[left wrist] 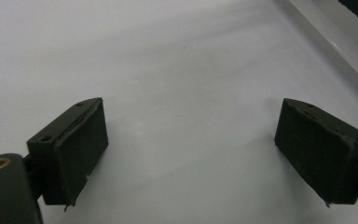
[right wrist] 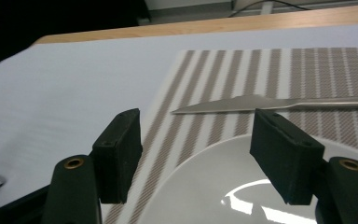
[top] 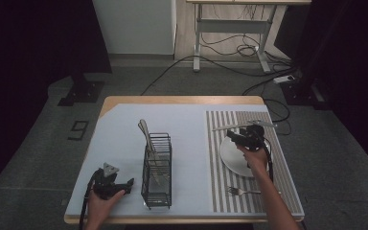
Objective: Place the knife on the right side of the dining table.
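Observation:
A white plate (top: 235, 158) lies on a striped placemat (top: 219, 158) at the table's right. A silver knife (top: 244, 125) lies on the mat just beyond the plate, blade to the left; the knife (right wrist: 242, 104) shows ahead in the right gripper view. My right gripper (top: 232, 134) hovers over the plate's (right wrist: 205, 186) far rim, open and holding nothing. A fork (top: 242, 191) lies on the mat near the front edge. A black wire caddy (top: 157, 170) holds cutlery mid-table. My left gripper (top: 127, 186) rests open near the front left, over bare cloth, also seen as my left gripper (left wrist: 191, 154).
A pale blue cloth (top: 120, 143) covers the table, with wood (top: 172, 100) showing along the far edge. Beyond stand a desk frame (top: 230, 33) with trailing cables, a power strip (top: 285, 78) on the floor and a black stand base (top: 81, 91).

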A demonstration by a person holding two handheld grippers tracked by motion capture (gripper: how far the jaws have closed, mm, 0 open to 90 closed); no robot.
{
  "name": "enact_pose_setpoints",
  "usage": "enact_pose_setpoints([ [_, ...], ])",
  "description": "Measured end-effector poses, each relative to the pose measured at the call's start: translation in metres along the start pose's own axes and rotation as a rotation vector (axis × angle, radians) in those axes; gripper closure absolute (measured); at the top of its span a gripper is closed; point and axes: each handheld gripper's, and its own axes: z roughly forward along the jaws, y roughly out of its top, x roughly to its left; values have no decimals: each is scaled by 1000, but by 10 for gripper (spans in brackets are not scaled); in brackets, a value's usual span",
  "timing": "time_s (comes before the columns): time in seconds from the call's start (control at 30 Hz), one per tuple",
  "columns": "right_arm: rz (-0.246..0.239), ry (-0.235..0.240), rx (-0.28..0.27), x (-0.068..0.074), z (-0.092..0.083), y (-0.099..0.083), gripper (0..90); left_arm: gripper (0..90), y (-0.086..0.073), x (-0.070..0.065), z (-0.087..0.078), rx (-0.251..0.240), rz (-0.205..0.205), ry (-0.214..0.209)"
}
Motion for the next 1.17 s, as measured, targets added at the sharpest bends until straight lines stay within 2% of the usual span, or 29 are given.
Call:
enact_pose_setpoints([
  [0.03, 0, 0, 0, 0, 0, 0, 334, 92, 0, 0, 0, 0, 0, 0],
  [0.1, -11, 38, -9, 13, -11, -7, 332, 91, 0, 0, 0, -2, -3, 0],
  [0.13, -11, 38, -9, 13, -11, -7, 332, 92, 0, 0, 0, -2, -3, 0],
  [0.27, -41, 103, -14, 38, -24, -21, 329, 92, 0, 0, 0, -2, -3, 0],
  [0.3, -41, 103, -14, 38, -24, -21, 329, 92, 0, 0, 0, -2, -3, 0],
  [0.4, -46, 146, -14, 53, -29, -32, 329, 91, 0, 0, 0, -2, -2, 0],
  [0.5, -76, 192, -5, 72, -30, -44, 327, 92, 0, 0, 0, -3, -2, 0],
  [0.53, -76, 192, -5, 72, -30, -44, 327, 92, 0, 0, 0, -3, -2, 0],
  [0.7, -124, 231, 27, 94, -23, -61, 326, 92, 0, 0, 0, -2, -2, 0],
  [0.73, -144, 239, 47, 101, -18, -69, 326, 92, 0, 0, 0, -2, -2, 0],
  [0.9, -177, 246, 91, 110, -9, -81, 321, 92, 0, 0, 0, -2, -2, 0],
  [1.17, -185, 241, 97, 111, -6, -84, 318, 92, 0, 0, 0, -2, -3, 0],
])
